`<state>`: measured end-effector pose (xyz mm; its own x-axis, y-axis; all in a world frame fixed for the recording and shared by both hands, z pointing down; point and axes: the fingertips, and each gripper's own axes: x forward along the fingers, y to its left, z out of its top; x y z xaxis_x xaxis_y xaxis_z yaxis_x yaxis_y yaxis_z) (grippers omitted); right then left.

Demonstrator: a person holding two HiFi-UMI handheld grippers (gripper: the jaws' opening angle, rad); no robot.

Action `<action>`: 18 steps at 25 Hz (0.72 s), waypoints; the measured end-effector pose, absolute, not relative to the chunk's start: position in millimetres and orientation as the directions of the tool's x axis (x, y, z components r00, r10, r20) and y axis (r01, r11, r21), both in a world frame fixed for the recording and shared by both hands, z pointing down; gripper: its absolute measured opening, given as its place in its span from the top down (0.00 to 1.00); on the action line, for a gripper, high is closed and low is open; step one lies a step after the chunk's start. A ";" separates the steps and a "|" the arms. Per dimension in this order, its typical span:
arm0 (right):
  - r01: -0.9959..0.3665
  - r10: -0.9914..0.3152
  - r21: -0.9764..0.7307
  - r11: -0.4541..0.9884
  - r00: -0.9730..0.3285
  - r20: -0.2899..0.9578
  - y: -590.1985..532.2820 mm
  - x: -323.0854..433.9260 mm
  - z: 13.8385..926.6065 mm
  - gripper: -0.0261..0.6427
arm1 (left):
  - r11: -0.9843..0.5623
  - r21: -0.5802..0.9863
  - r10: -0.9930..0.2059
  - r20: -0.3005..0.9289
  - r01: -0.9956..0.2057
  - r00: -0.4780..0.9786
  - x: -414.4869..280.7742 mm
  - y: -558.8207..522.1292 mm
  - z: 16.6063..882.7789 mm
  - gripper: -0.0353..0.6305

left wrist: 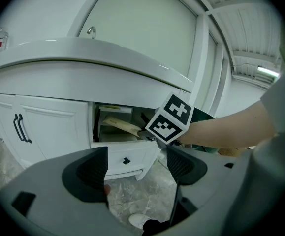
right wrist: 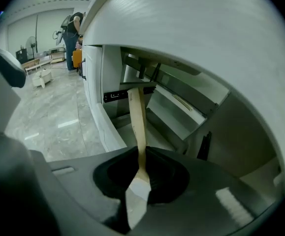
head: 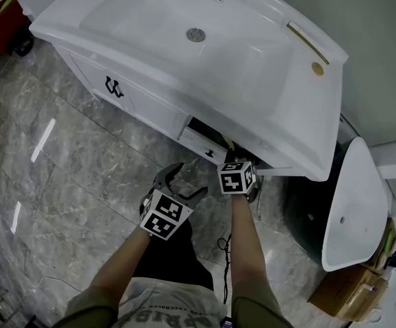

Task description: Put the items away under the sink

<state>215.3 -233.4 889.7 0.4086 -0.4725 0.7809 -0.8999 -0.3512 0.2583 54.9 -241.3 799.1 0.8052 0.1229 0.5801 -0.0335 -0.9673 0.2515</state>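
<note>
Head view: the drawer [head: 201, 142] under the sink [head: 198, 39] stands pulled out, giving access from the front. The right gripper [head: 233, 162] reaches into the opening. The left gripper [head: 184, 183] hangs just beside it, clear of the work. Left gripper view: the left gripper's jaws are apart with nothing between them. A wooden spatula [left wrist: 122, 126] slants across the drawer interior. Right gripper view: the right gripper's jaws are clamped on the spatula near its broad end, so the long handle enters the drawer first. Other contents cannot be told.
</note>
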 end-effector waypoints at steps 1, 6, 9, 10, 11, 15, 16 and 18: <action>-0.899 -0.469 0.270 -0.344 0.413 0.781 -235.7 219.0 892.7 0.91 | -0.968 0.249 0.122 0.583 -0.033 0.803 55.4 -242.5 802.4 0.41; -0.897 -0.451 0.313 -0.312 0.430 0.782 -245.7 235.6 905.9 0.91 | -0.966 0.254 0.120 0.588 -0.042 0.800 57.7 -246.2 816.7 0.41; -0.895 -0.450 0.340 -0.289 0.441 0.776 -252.1 242.9 910.9 0.91 | -0.968 0.249 0.118 0.593 -0.043 0.796 62.0 -249.0 824.4 0.41; -0.894 -0.450 0.349 -0.281 0.444 0.775 -253.7 244.5 912.9 0.91 | -0.968 0.246 0.117 0.594 -0.042 0.796 63.7 -249.9 826.4 0.41; -0.893 -0.448 0.357 -0.274 0.447 0.774 -254.6 245.6 915.1 0.91 | -0.969 0.245 0.117 0.595 -0.041 0.796 65.1 -250.6 828.2 0.41; -0.886 -0.438 0.388 -0.254 0.463 0.771 -254.9 249.7 922.9 0.90 | -0.969 0.243 0.119 0.596 -0.037 0.794 70.2 -251.7 834.3 0.41; -0.883 -0.435 0.395 -0.252 0.468 0.769 -254.7 250.9 924.5 0.90 | -0.969 0.244 0.121 0.599 -0.036 0.792 71.2 -251.6 836.3 0.41; -0.879 -0.432 0.406 -0.251 0.477 0.765 -254.6 253.2 927.2 0.90 | -0.969 0.245 0.123 0.603 -0.036 0.788 72.8 -251.4 840.1 0.41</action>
